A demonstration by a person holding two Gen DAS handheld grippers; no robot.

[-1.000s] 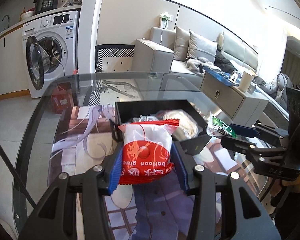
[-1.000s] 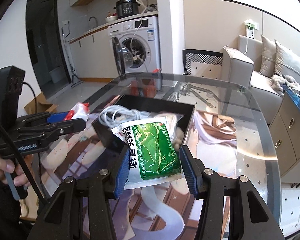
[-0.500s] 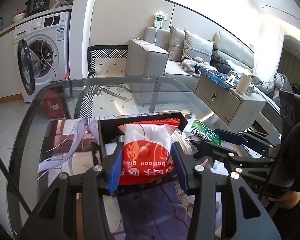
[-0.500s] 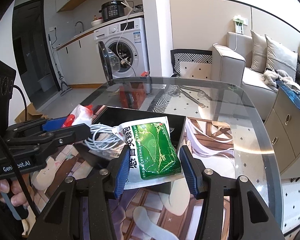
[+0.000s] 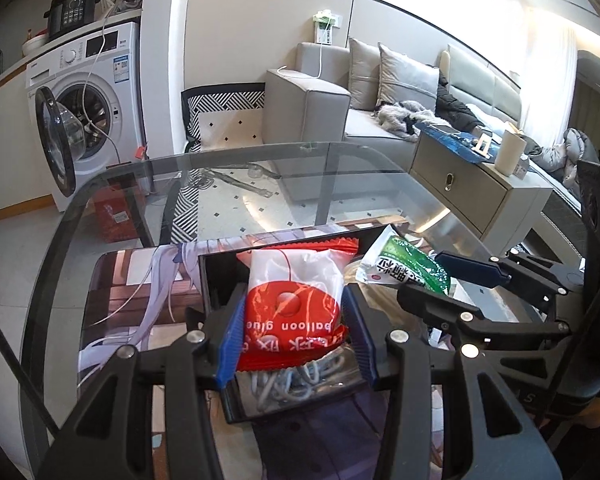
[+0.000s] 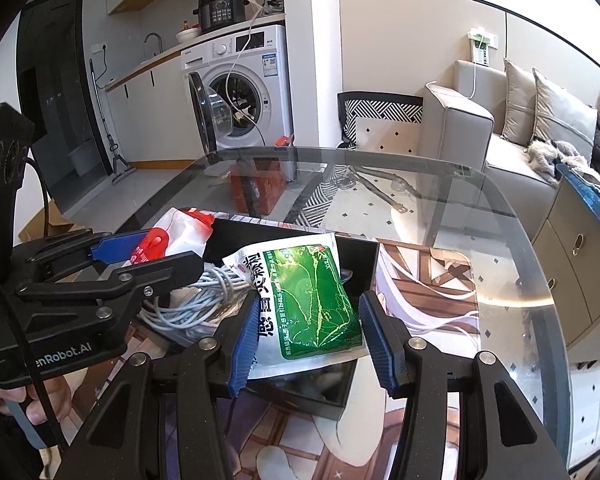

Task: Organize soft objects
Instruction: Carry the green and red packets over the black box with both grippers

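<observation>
in the left wrist view, the washing machine point(image 5: 88, 112) stands at the upper left of the frame, and a glass table point(image 5: 340, 184) fills the middle. low in the centre, the left gripper point(image 5: 294, 330) is clamped on a red and white packet point(image 5: 294, 308) printed "balloon glue", held above a black tray point(image 5: 216, 276) where coiled grey cable point(image 5: 296, 376) lies. to the right of centre, the right gripper point(image 5: 444, 284) pinches a green packet point(image 5: 404, 268) over the same tray, with a sofa point(image 5: 380, 112) at the upper right. in the right wrist view, the green packet sits between the blue pads point(image 6: 374, 340) at the lower centre, over the tray, and a printed mat point(image 6: 432, 288) lies under the tray on its right.
</observation>
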